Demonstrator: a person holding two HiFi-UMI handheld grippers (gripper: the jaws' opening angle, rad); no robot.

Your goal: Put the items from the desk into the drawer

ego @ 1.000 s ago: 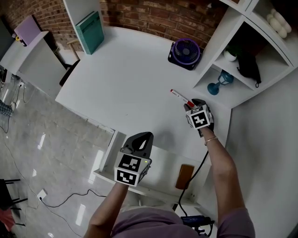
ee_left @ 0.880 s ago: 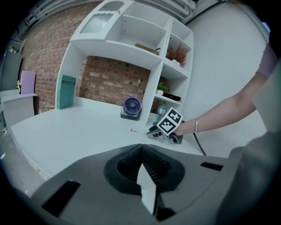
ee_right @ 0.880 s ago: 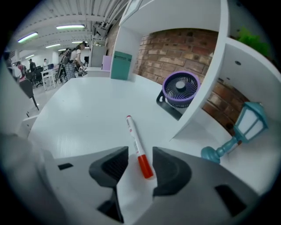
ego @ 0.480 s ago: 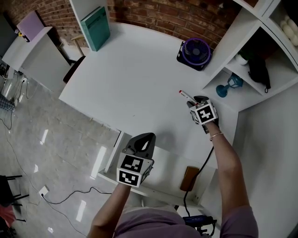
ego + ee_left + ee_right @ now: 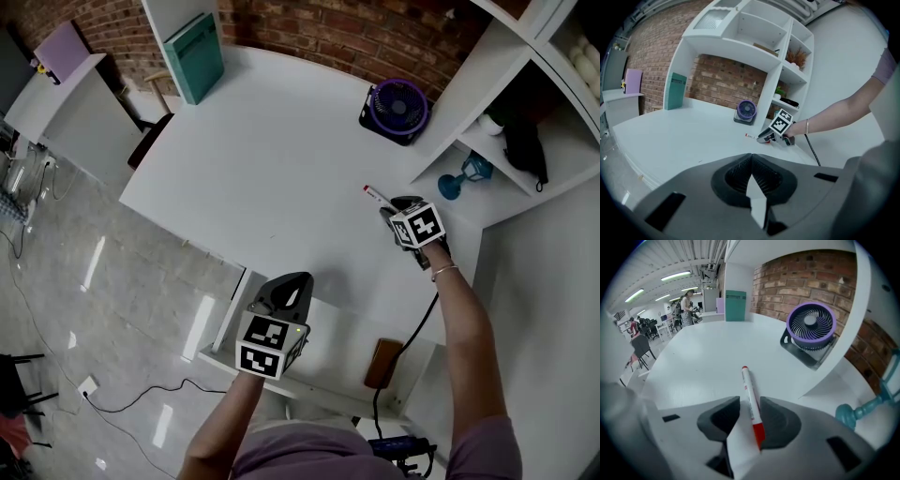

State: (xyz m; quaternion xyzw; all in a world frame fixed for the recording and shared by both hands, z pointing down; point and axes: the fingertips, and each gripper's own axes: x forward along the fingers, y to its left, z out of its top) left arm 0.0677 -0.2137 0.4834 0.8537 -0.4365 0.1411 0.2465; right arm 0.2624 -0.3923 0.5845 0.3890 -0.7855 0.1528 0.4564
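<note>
A marker with a red cap lies on the white desk, near the shelf unit at the right. My right gripper is open, its jaws on either side of the marker's capped end. The marker's body points away from the gripper and sits close to the right jaw. My left gripper is shut and empty. It hovers over the open white drawer below the desk's front edge. In the left gripper view the right gripper and the marker show far across the desk.
A purple fan stands at the back of the desk, beside the white shelf unit holding a blue goblet. A teal box leans at the far left. A brown object lies beside the drawer.
My right gripper has slid forward along the desk, bringing its jaws around the marker's capped end. The marker has not moved. My left gripper stays over the drawer.
</note>
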